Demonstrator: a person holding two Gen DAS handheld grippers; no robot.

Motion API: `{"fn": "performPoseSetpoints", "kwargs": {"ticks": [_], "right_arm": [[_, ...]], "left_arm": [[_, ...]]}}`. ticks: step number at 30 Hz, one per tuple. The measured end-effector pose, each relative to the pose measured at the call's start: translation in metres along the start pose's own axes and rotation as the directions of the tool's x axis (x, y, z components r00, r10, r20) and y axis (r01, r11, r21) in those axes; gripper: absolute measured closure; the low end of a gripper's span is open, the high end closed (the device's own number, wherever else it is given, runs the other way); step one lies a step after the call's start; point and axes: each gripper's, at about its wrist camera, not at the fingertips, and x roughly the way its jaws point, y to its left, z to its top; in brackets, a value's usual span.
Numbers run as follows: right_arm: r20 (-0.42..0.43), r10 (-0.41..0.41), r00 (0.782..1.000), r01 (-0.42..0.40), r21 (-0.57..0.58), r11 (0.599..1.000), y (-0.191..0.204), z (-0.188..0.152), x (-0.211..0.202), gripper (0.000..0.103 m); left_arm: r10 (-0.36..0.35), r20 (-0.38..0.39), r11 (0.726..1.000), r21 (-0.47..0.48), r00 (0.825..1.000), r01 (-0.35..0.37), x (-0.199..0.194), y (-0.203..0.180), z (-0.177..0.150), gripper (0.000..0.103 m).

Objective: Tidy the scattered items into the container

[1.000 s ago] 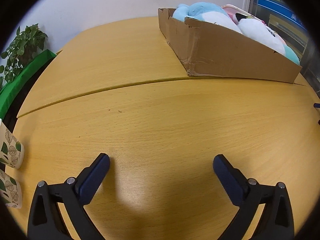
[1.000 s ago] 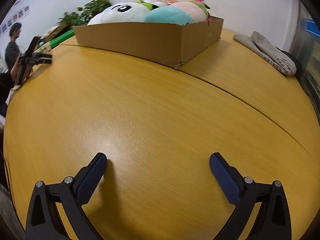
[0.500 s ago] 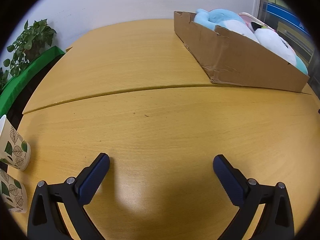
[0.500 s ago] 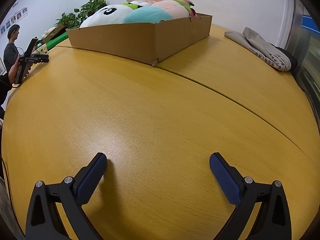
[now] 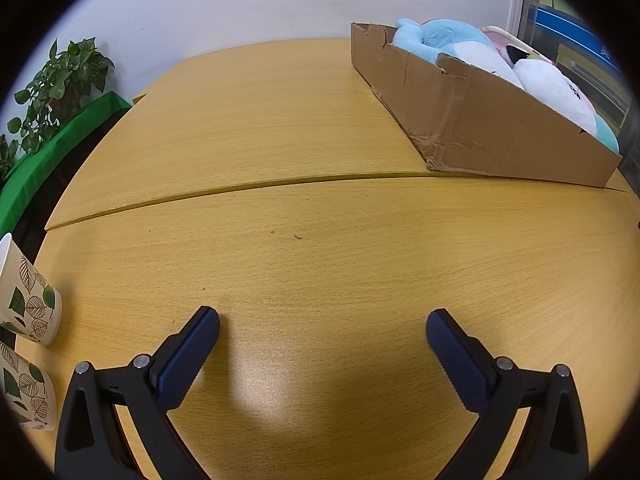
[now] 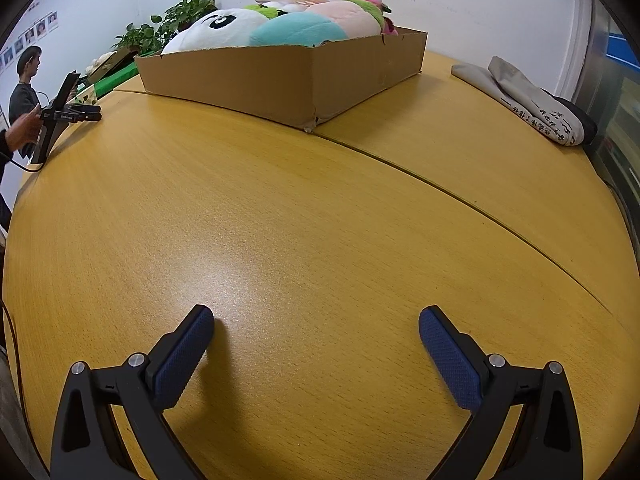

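My left gripper (image 5: pixel 322 326) has swung left, shifting the cardboard box (image 5: pixel 500 132) toward upper right of frame; jaws spread, empty. My right gripper (image 6: pixel 316 324) jaws likewise spread and empty; with the plush toys (image 6: pixel 280 26) boxed, I judge the task essentially complete.

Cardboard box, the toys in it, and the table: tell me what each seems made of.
Cardboard box: brown corrugated card, matte, with torn, creased edges. Plush toys: soft fuzzy fabric, probably stuffed. Table: wood-grain top, likely laminate, with a satin glare patch.

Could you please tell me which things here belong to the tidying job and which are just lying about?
Job:
brown cardboard box
soft plush toys inside it

Lying about:
leaf-patterned paper cups
grey folded cloth bag
green potted plant
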Motion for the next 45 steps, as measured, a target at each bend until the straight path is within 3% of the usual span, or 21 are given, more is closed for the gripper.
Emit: {"fn": "performPoseSetpoints", "kwargs": {"ticks": [45], "right_arm": [[-0.001,0.002,1.0,-0.002,0.002,1.0,0.0009,-0.0002,-0.0021,0.0]], "left_arm": [[-0.001,-0.001,1.0,0.0,1.0,0.001,0.0016,-0.0002,-0.0007,0.0]]}}
